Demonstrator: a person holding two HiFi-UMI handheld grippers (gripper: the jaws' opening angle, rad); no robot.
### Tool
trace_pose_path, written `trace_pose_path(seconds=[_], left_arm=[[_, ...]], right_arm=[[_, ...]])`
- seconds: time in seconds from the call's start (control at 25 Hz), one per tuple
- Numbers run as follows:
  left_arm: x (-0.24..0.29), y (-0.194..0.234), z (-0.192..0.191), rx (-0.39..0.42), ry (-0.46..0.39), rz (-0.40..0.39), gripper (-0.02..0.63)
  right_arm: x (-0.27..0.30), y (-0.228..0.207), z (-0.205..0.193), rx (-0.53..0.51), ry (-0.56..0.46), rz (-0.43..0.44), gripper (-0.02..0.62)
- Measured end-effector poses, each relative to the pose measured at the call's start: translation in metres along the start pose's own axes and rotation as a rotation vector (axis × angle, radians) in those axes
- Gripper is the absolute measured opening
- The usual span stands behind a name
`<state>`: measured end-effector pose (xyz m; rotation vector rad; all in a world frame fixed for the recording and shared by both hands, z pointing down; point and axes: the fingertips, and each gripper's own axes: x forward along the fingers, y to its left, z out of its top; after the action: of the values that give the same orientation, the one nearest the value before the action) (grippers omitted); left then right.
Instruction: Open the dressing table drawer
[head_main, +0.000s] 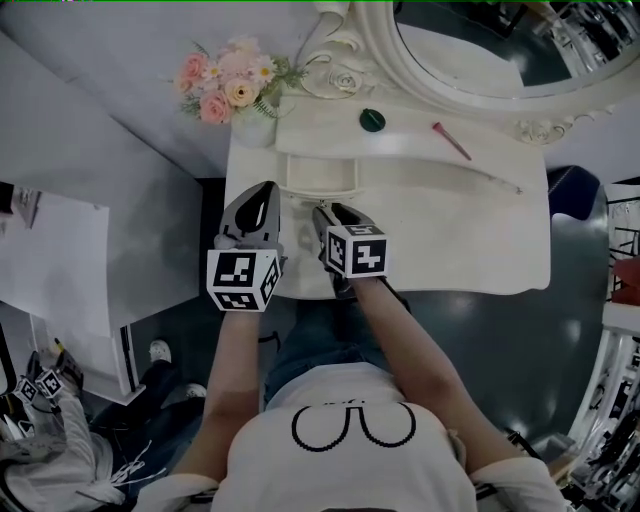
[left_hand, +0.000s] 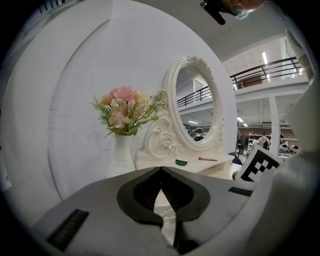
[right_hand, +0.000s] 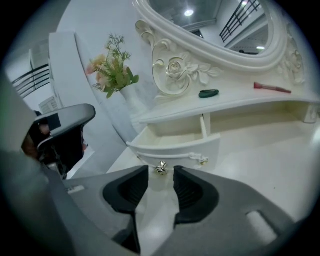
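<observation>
Drawer (right_hand: 176, 144): stands pulled out from the left end of the shelf (right_hand: 235, 102) at the back of the bench (head_main: 470, 240), with its inside showing; I judge the task as good as done.
Knob (right_hand: 161, 168): on the drawer front, just ahead of the right tongs' tips and between them.
Right tongs (right_hand: 161, 176): released; the jaws stand apart on either side of the knob and the pads do not press on it.
Left tongs (left_hand: 161, 170): clenched on nothing, tips together, held beside the right tongs at the bench's left part.
Risk, push-back: the right tongs are close to the front; a nudge forward would likely slide the drawer shut again.
Risk, over-pull: no stop can be seen, so grasping the knob again and pulling on could bring the small drawer right out of its slot.
Risk, snag: if the right tongs draw away off-line, a jaw could catch the knob and skew the drawer.
Risk, vase (head_main: 252, 128): it stands near the bench's left corner, beyond the left tongs; a careless sweep there could tip it.
</observation>
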<state>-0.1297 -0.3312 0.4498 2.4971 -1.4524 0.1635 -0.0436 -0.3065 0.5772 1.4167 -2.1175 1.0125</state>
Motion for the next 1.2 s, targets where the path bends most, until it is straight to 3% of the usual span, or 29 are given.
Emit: trace_pose_path(seconds=[0.16,0.36,0.56,0.76,1.04,1.2], left_arm=[[0.001,-0.001,0.012,0.012,-0.020,0.009,-0.002],[0.001,-0.002,0.034,0.032,-0.064,0.033,-0.002],[-0.001,-0.010,0.064,0.065,-0.127,0.063,-0.002],[-0.006,-0.016,0.092,0.090,-0.192,0.103,-0.002],[-0.018,-0.028,0.139,0.165,-0.283,0.154,-0.002],[-0.029,-0.036,0.162,0.202,-0.336,0.177,-0.002]], right_arm=[[-0.028,-0.002,0.021,-0.010,-0.051,0.006,0.149],[-0.069,-0.003,0.065,-0.109,-0.168,0.022,0.136],[-0.111,-0.004,0.109,-0.270,-0.284,0.040,-0.002],[-0.152,-0.002,0.151,-0.435,-0.386,0.059,-0.002],[-0.208,0.003,0.199,-0.543,-0.538,0.076,-0.003],[-0.242,0.014,0.217,-0.650,-0.675,0.085,-0.003]])
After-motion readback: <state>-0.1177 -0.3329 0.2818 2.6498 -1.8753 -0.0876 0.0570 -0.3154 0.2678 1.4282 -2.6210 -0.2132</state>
